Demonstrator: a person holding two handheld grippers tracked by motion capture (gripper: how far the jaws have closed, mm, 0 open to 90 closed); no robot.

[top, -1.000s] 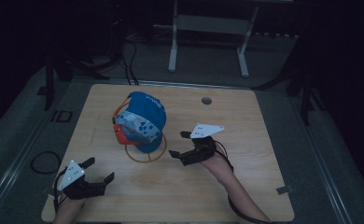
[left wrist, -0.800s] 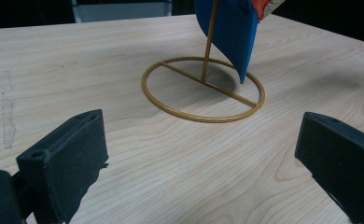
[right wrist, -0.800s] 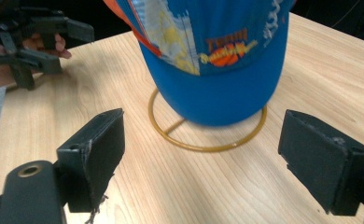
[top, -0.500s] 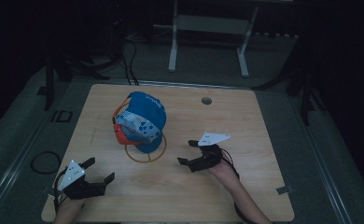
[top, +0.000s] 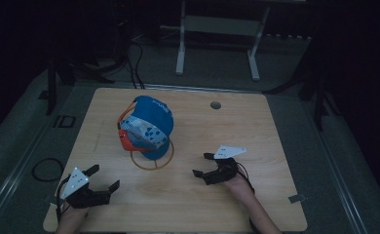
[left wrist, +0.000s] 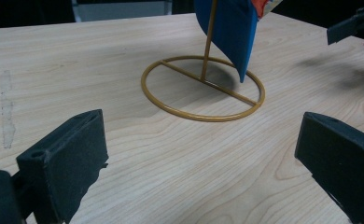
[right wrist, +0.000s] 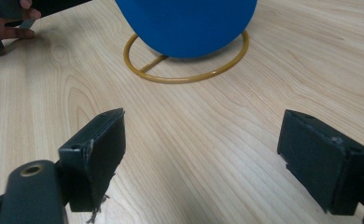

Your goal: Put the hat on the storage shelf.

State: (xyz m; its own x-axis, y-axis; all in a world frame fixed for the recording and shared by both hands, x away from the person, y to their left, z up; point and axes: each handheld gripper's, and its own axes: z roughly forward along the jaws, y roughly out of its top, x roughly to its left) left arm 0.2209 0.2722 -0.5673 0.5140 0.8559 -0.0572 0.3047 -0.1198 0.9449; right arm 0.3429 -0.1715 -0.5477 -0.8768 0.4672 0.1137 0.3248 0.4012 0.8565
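Two grippers released, holding nothing | left gripper (top: 103, 185) near-left, right gripper (top: 203, 165) near-right | blue fabric cap (top: 149, 124) on gold wire ring-base stand (top: 151, 158) | step: probably approach | next: close in on cap.

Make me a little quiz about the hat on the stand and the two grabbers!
1. True or false: the blue cap hangs on a stand with a gold ring base.
2. Which is nearer the stand: A, the left gripper, or B, the right gripper?
3. Fill in: both grippers' jaws are ____.

Key: 1 true. 2 B. 3 open, with nothing between them.
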